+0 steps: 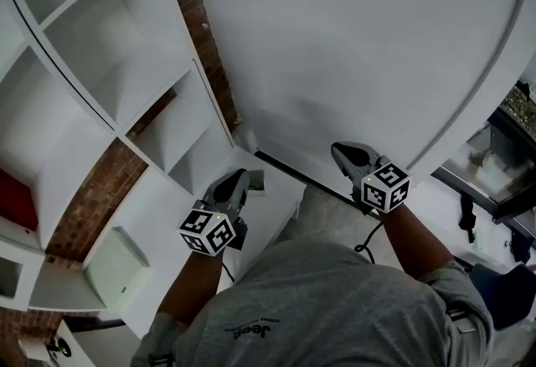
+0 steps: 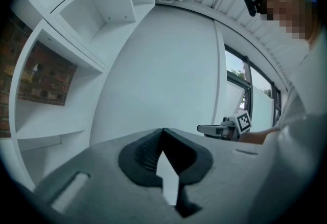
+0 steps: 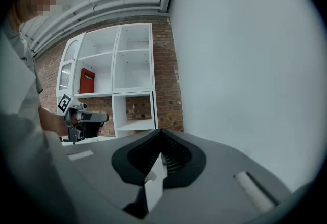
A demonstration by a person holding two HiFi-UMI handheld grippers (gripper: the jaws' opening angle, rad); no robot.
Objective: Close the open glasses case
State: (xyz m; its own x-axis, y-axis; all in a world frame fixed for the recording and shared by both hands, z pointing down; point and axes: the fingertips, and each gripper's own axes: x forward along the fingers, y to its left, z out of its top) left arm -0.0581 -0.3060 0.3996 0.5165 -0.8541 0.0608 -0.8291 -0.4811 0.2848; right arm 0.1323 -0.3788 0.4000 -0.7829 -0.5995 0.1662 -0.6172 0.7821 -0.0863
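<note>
Pose:
- Both grippers are held out ahead of the torso, side by side and well apart, pointed roughly level at a plain white wall (image 1: 360,38).
- The left gripper (image 1: 254,182) is carried on the left forearm (image 1: 188,290), which is extended forward. It sits just beside the white shelf unit (image 1: 126,118).
- The right gripper (image 1: 339,149) is carried on the right forearm (image 1: 414,231), tipped very slightly downward. A black cable (image 1: 368,244) is seen hanging under that wrist.
- A grey shirt (image 1: 310,307) fills the bottom of the head view.

Jaws:
- Left gripper: in its own view the jaw tips are seen meeting at a point. They are pressed together with nothing between them, and only wall is seen past them.
- Right gripper: same picture in its own view. The jaws are fully together and nothing is held.

Containers:
- The shelf unit is divided into open white compartments and backed by a brick wall (image 1: 100,189).
- One red box (image 3: 87,81) is seen standing upright in an upper compartment, toward that compartment's left side in the right gripper view. Its label is too small to be read.
- A pale rectangular box (image 1: 117,269) is seen low at the left of the head view, against a white surface. What it is cannot be told.

Task item:
- The glasses case is not caught by any of the three views, so its place cannot be given. Neither gripper is on it.
</note>
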